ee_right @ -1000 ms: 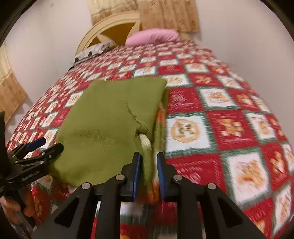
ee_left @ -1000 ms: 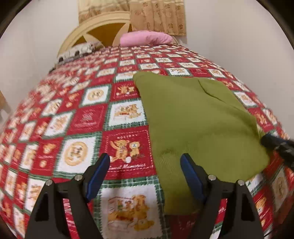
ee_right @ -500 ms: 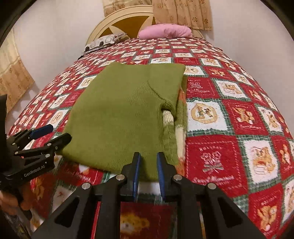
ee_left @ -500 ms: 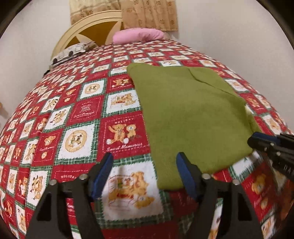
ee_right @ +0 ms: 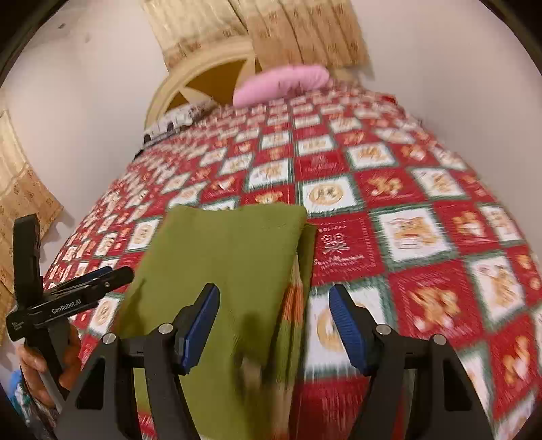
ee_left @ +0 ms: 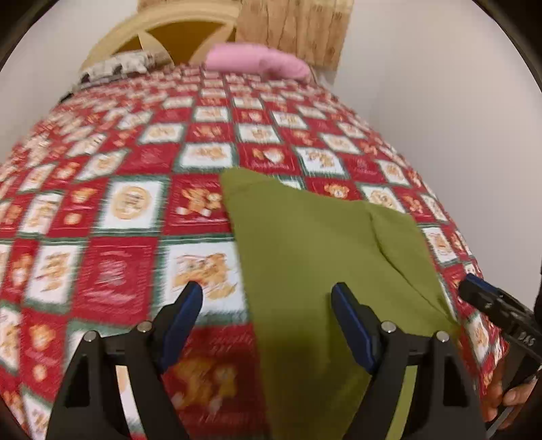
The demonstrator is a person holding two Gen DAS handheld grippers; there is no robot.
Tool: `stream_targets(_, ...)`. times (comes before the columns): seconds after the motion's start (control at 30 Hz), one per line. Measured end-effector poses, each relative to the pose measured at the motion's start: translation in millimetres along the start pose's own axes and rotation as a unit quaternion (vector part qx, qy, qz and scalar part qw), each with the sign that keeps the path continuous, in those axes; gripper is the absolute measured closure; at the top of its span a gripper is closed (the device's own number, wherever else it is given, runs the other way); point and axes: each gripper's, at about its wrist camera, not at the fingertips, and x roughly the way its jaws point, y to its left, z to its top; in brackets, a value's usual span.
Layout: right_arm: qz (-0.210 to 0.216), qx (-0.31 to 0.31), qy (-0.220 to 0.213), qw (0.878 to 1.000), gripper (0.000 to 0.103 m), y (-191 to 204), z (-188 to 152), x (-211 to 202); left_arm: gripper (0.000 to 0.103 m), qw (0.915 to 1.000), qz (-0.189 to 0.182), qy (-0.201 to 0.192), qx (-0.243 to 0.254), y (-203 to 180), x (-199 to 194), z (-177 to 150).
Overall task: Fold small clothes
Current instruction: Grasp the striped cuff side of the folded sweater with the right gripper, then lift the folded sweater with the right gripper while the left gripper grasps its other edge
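Bed cover (ee_left: 111, 270): red, white and green check printed with bears; spread over the whole bed, motion-blurred in both views.
Patterned pillow (ee_left: 115, 66): far left at the headboard (ee_left: 169, 30), which is cream with an amber panel.
Pink pillow (ee_right: 281, 84): at the head of the bed, right of the patterned one; tan curtain (ee_right: 298, 30) behind it.
Left gripper (ee_left: 267, 298): jaws wide apart, nothing pinched; blue pads straddle the garment's left edge. Side lettering reads "GenRobot.AI" in the right wrist view.
Green knitted garment (ee_left: 315, 257): folded flat on the near part of the cover, between both grippers; a striped inner layer shows at its right edge.
Right gripper (ee_right: 271, 304): jaws have just been opening; they stand parted over the garment's right edge, pads clear of the cloth. Partial letters "DAS" visible on its body.
Obstructions: none between grippers and garment.
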Motion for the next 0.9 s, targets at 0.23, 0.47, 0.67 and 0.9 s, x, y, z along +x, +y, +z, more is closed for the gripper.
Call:
stream_targets(0.23,0.041,0.006,0.045,0.998,0.035,-10,-7,59,0.022,0.9951,-0.086,0.012,-0.048,17,32,-18)
stream_targets(0.47,0.084,0.011,0.043,0.995,0.034,-14,-7,64,0.022,0.9948,-0.092,-0.005,-0.043,14,29,-22)
stream_targets(0.67,0.077,-0.01,0.048,0.996,0.035,-8,-3,72,0.026,0.9947,-0.094,-0.01,-0.04,15,30,-21)
stream_targets(0.9,0.083,-0.033,0.029,0.996,0.056,-1,-6,69,0.048,0.9925,-0.116,-0.018,-0.036,11,29,-22)
